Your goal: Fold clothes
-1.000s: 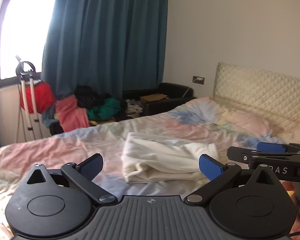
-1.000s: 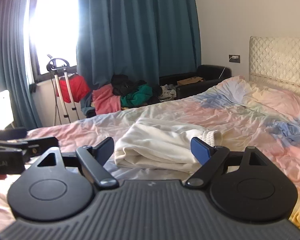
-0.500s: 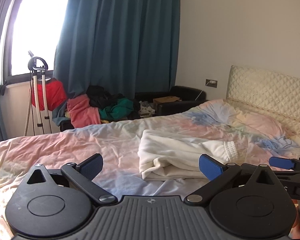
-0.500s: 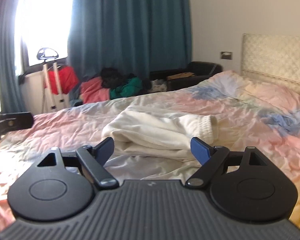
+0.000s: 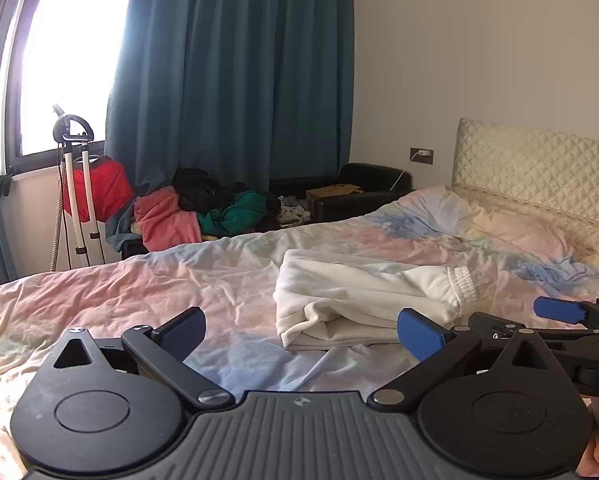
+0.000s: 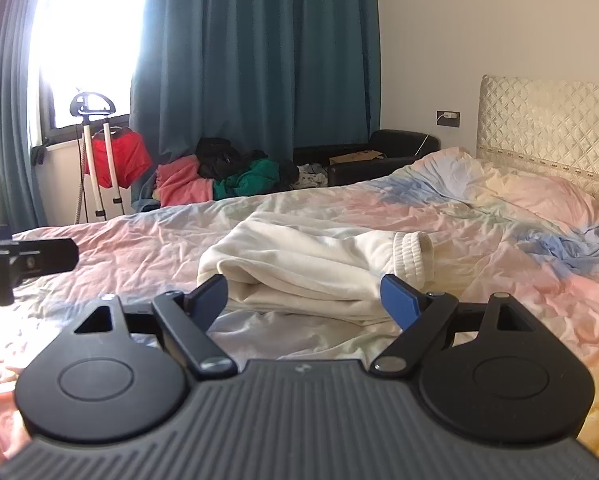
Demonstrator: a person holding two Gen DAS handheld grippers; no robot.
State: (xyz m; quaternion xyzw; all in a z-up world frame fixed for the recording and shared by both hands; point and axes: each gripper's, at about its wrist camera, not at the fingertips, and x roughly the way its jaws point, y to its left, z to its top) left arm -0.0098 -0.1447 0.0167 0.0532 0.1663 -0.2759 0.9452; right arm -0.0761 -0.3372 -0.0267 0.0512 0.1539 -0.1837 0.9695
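A folded cream-white garment [image 5: 363, 300] with a ribbed cuff lies on the pastel bedspread [image 5: 139, 288]; it also shows in the right wrist view [image 6: 311, 264]. My left gripper [image 5: 299, 332] is open and empty, held low over the bed just short of the garment and a little to its left. My right gripper [image 6: 305, 298] is open and empty, its fingertips close to the garment's near edge. The right gripper also shows at the right edge of the left wrist view [image 5: 571, 320]. The left gripper shows at the left edge of the right wrist view [image 6: 27, 264].
A quilted headboard [image 5: 539, 184] and pillow [image 5: 519, 232] are at the right. A pile of clothes [image 5: 203, 212] lies on a dark sofa [image 5: 363, 192] beyond the bed. A garment steamer stand [image 5: 75, 192] with a red item is by the window. Teal curtains [image 5: 235, 80] hang behind.
Both grippers have swung slightly and moved closer to the folded garment, which now looks larger. The garment itself has not moved. Both stay open.
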